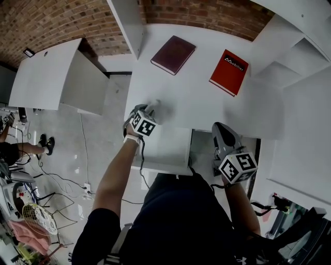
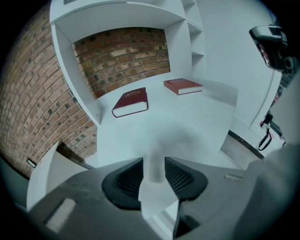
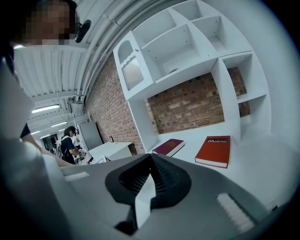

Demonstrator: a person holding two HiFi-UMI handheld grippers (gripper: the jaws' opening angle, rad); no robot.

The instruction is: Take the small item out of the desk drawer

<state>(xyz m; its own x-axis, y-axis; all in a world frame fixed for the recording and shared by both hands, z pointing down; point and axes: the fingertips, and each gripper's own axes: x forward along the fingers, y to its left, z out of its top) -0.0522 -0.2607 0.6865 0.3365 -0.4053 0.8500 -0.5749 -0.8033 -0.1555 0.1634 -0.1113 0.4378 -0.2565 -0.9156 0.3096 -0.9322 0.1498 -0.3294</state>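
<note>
Your dark shirt [image 1: 181, 217] fills the bottom of the head view, just behind both tongs. Ahead of them runs a white desk [image 1: 191, 98], backed by a brick wall [image 1: 207, 13]. White shelves [image 1: 289, 46] stand beyond your right tongs [image 3: 150, 158].

Well ahead of the tongs two books lie flat and apart on the desk. The maroon book [image 1: 173, 54] is past the left tongs [image 1: 150, 109], and the red book [image 1: 228, 72] is past the right ones.

Out to the left of your left tongs you have a pale glossy floor [image 1: 98, 155] with cables [image 1: 83, 150] trailing over it. A second white table [image 1: 46, 72] and another person [image 1: 13, 150] are farther that way.

What looks like the open drawer [image 1: 165, 150] sticks out from the desk's near edge, just behind the left tongs and beside the right ones. Only its white bottom shows.

Your left tongs point down at the desk near its edge with the jaws spread. The small pale item [image 2: 153, 164] stands on the desk between them, too blurred to tell its shape or whether a pad touches it. It is out of the drawer.

Your right tongs are pressed together at the tips, with nothing between them.
</note>
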